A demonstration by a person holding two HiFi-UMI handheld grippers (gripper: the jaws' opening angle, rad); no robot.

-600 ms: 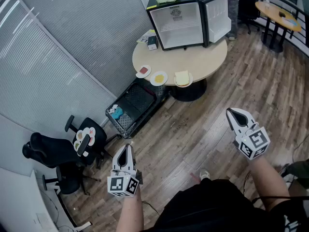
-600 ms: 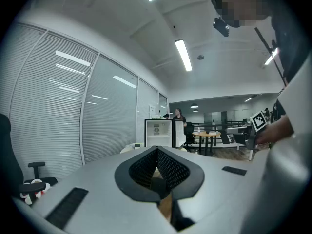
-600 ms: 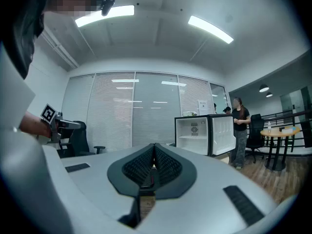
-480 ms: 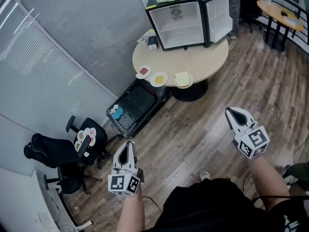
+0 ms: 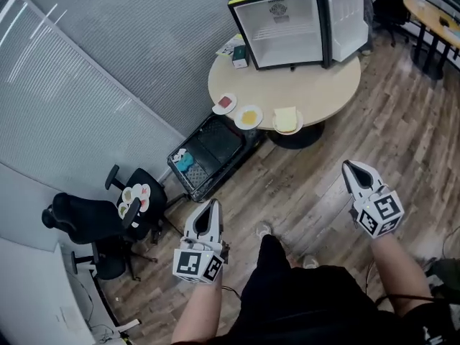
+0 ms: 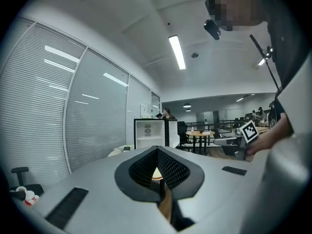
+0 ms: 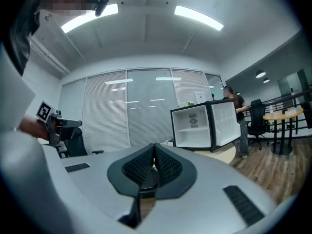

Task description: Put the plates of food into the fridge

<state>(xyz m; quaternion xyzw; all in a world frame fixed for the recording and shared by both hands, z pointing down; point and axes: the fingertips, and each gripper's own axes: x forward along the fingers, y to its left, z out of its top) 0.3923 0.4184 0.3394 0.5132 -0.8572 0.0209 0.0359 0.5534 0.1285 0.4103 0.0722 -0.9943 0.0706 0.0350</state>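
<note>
Head view, approach phase; no plate has been taken up yet. The left gripper (image 5: 210, 208) and the right gripper (image 5: 350, 168) are both held over the wooden floor (image 5: 402, 135), each with its jaws pressed together and nothing between them, as each gripper view confirms. Three plates lie in a short row along the near edge of the round table (image 5: 323, 85), well ahead of both claws: the plate with red food (image 5: 225, 103) almost straight ahead of the left claw, the plate with yellow food (image 5: 249, 116) ahead and slightly to its right, and the plate with a pale sandwich-like item (image 5: 287, 120) ahead and to the left of the right claw. The row runs crosswise to both claws, so each plate presents its near rim to them. By judgement, the left claw is the nearer one for the red and yellow plates and the right claw for the third. The fridge (image 5: 290, 27) stands beyond the plates, farther ahead still, with its open cavity facing the claws and its door (image 5: 347, 20) swung out on the right-claw side. A black cart (image 5: 212, 149) lies ahead of the left claw, between it and the table. The coming move likely calls for closing the distance and parting the jaws before any rim is reached.
</note>
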